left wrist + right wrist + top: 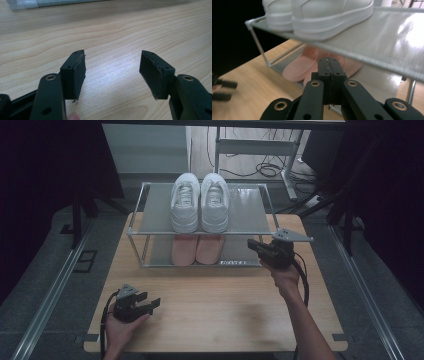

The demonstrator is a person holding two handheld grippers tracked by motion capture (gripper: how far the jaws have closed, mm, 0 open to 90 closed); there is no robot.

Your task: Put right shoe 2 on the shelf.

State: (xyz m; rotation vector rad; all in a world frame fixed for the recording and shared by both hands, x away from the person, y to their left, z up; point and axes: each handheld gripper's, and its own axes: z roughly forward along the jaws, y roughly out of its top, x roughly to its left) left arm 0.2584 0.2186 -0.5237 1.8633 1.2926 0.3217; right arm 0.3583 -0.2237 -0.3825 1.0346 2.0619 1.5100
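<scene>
Dim room, grey floor, light wooden table (220, 310) – two-tier metal rack (250, 212), white sneakers (200, 202) on top, pink shoes (196, 249) beneath, right gripper (329, 65) jaws pressed together just before pink shoes – left gripper (112, 72) spread, empty, over bare wood.

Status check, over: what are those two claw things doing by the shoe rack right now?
Left hand-held gripper open, empty, over the wooden table. Right hand-held gripper shut, empty, aimed at pink slippers under white sneakers. Path clear.

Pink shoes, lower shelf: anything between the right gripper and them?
Nothing visible. The right gripper, jaws shut and empty, points straight at the pink shoes on the lower shelf. The rack's front is open there; the upper shelf with the white sneakers sits above the path, not across it.
</scene>
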